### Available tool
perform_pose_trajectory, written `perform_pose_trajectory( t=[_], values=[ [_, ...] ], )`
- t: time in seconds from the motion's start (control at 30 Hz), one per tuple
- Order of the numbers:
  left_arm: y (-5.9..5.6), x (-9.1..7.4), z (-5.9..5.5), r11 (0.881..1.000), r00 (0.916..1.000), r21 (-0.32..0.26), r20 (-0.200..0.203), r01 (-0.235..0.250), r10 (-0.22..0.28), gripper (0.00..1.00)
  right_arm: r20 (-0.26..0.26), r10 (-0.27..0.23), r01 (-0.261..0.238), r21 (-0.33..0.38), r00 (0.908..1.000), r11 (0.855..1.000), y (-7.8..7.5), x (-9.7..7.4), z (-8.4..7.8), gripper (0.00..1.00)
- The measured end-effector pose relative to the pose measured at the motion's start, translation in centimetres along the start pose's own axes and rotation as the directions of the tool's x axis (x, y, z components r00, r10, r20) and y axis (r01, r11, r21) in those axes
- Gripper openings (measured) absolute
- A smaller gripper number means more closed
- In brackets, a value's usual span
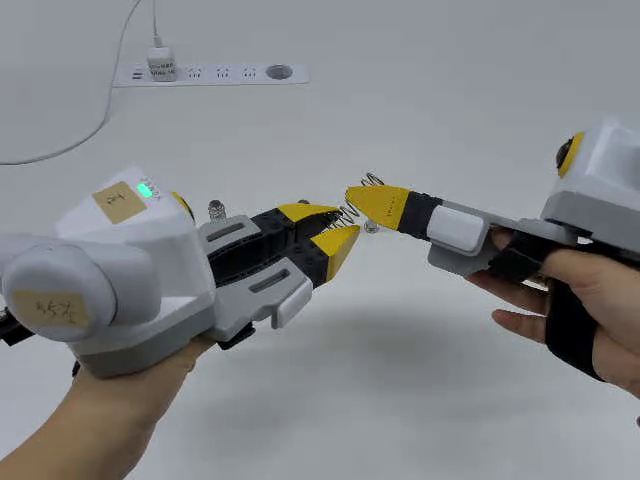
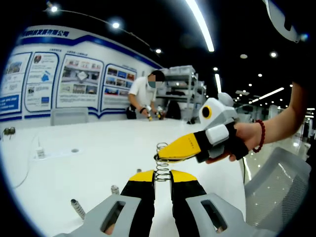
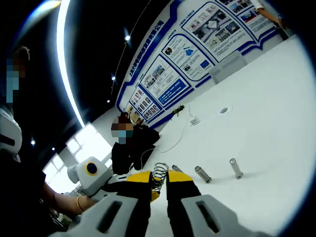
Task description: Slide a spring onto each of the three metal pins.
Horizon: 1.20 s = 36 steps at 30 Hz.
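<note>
My left gripper (image 1: 330, 228) comes in from the left, its yellow-tipped jaws shut on the third metal pin, with spring coils showing between the tips (image 2: 162, 174). From the right, my right gripper (image 1: 360, 195) meets it tip to tip, shut on a steel spring (image 1: 350, 213) whose free end (image 1: 373, 180) sticks up past its jaws. The right gripper view has that spring (image 3: 159, 175) between its own tips. On the table lie a pin wearing a spring (image 3: 201, 174) and a bare pin (image 3: 235, 168).
A white power strip (image 1: 215, 73) with a plugged-in cable lies at the far edge of the white table (image 1: 400, 380). A person (image 2: 143, 96) works at another bench in the background. A grey chair (image 2: 281, 177) stands beside the table.
</note>
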<state>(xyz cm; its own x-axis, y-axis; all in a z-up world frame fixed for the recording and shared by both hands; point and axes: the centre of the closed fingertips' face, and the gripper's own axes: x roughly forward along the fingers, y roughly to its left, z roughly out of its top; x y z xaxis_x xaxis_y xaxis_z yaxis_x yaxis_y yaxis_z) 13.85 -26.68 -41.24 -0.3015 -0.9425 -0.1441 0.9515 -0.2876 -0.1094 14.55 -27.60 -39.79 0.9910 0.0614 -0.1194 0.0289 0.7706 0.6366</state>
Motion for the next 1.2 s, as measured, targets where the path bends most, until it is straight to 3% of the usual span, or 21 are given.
perform_pose_trajectory(
  t=[0.13, 0.23, 0.43, 0.5, 0.6, 0.63, 0.67, 0.7, 1.1, 1.2],
  values=[
    [0.1, -0.2, -0.9, 0.999, 0.9981, 0.035, -0.06, -0.011, 0.013, 0.16, -0.016, -0.025, 0.023, -0.08, 0.9996, 0.997, -0.3, 0.0, 0.1, 0.12],
    [0.5, -0.6, -1.5, 0.994, 0.9948, 0.105, -0.094, -0.03, 0.04, 0.18, -0.021, -0.048, 0.044, -0.146, 0.9987, 0.988, -0.6, 0.0, 0.3, 0.12],
    [1.2, -1.6, -2.8, 0.992, 0.985, 0.109, -0.155, -0.061, 0.077, 0.27, -0.009, -0.106, 0.101, -0.241, 0.9943, 0.965, -1.8, 0.0, 1.0, 0.12],
    [1.4, -2.0, -3.1, 0.992, 0.9832, 0.099, -0.161, -0.071, 0.087, 0.3, 0.012, -0.133, 0.131, -0.292, 0.991, 0.947, -2.5, 0.0, 1.7, 0.12],
    [2.0, -2.7, -3.6, 0.991, 0.9776, 0.096, -0.177, -0.097, 0.113, 0.35, 0.021, -0.156, 0.154, -0.325, 0.9875, 0.933, -3.1, 0.0, 2.2, 0.12],
    [2.3, -3.1, -4.1, 0.988, 0.9683, 0.103, -0.209, -0.117, 0.137, 0.37, 0.022, -0.162, 0.159, -0.352, 0.9866, 0.922, -3.3, 0.1, 2.4, 0.12],
    [2.4, -3.3, -4.4, 0.986, 0.965, 0.11, -0.219, -0.122, 0.144, 0.39, 0.033, -0.177, 0.177, -0.379, 0.9836, 0.908, -3.7, 0.1, 2.6, 0.12],
    [2.4, -3.4, -4.5, 0.986, 0.9653, 0.112, -0.217, -0.123, 0.145, 0.4, 0.039, -0.185, 0.185, -0.401, 0.9819, 0.897, -3.9, 0.1, 2.8, 0.12],
    [3.8, -5.1, -5.0, 0.971, 0.95, 0.053, -0.2, -0.234, 0.24, 0.54, 0.071, -0.271, 0.27, -0.49, 0.96, 0.829, -6.9, 0.6, 3.5, 0.12],
    [3.9, -5.3, -5.4, 0.967, 0.9443, 0.064, -0.209, -0.246, 0.254, 0.6, 0.074, -0.283, 0.277, -0.543, 0.9563, 0.793, -7.5, 0.8, 3.6, 0.12]
  ],
)
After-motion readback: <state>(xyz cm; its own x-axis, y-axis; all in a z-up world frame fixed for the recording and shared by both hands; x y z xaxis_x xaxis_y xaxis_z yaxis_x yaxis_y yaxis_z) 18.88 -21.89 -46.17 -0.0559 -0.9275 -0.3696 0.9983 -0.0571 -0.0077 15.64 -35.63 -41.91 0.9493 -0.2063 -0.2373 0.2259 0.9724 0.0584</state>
